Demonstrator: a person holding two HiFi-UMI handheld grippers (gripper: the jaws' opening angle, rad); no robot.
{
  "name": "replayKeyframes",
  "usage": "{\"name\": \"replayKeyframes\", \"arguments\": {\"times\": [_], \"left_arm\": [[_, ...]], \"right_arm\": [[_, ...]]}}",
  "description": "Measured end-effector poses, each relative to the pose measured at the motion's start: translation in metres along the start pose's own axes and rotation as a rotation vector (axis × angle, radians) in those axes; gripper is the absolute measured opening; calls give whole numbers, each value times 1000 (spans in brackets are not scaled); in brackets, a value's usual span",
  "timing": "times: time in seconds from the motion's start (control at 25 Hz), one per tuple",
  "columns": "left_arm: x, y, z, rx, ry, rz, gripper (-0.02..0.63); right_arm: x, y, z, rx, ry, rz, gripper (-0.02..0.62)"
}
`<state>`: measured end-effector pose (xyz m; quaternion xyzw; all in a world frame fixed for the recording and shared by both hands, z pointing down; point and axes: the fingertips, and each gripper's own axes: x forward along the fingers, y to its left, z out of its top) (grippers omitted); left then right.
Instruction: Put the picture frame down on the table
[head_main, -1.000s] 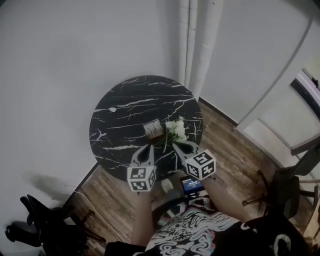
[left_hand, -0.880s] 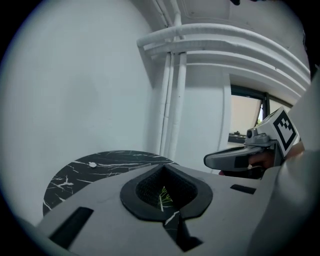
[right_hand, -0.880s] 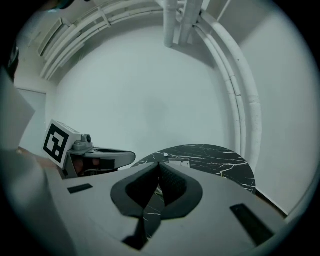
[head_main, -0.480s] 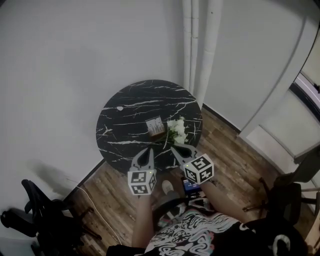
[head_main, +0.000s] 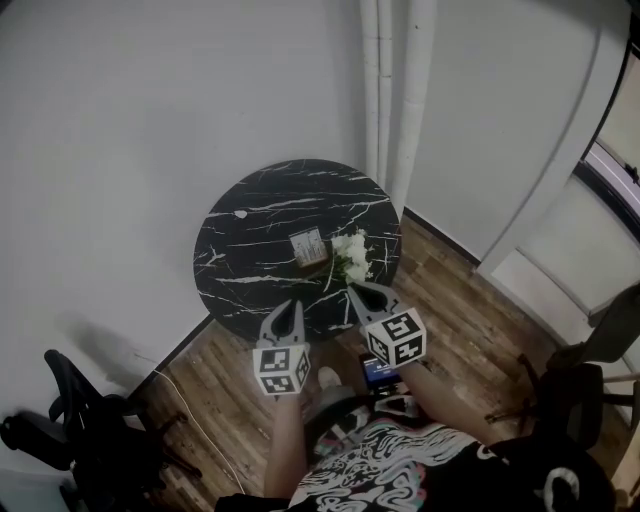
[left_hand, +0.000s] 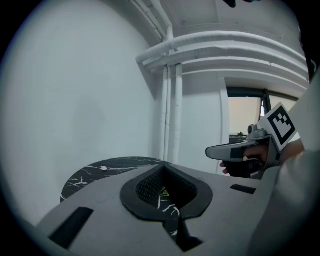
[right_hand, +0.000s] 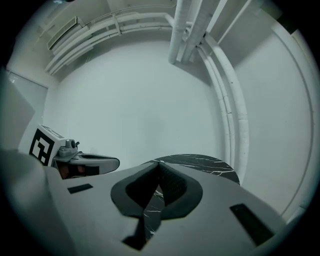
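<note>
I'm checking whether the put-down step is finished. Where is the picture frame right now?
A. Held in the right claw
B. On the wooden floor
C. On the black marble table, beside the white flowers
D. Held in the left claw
C: the picture frame sits on the round table next to the white flowers, while the left claw and right claw are shut, empty and short of it.

Mid-picture in the head view, round black marble-topped table (head_main: 250, 265); on it, right of middle, small rectangular picture frame (head_main: 307, 246), white flower bunch (head_main: 352, 256) just to its right. Behind, upper centre, white vertical pipes (head_main: 395, 80). Lower left, black office chair (head_main: 80, 430).
</note>
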<state>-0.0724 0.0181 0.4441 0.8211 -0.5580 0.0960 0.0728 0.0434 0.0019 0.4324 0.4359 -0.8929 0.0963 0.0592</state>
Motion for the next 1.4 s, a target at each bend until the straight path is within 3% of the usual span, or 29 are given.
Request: {"name": "replayKeyframes", "arguments": {"times": [0.52, 0.8, 1.4], "left_arm": [[11, 12, 9, -8, -18, 11, 14], [12, 5, 1, 41, 4, 6, 14], [16, 6, -2, 43, 20, 18, 14]], "right_arm": [[7, -10, -4, -27, 29, -34, 17], [8, -5, -11, -31, 40, -20, 17], [10, -13, -13, -33, 36, -10, 17]]}}
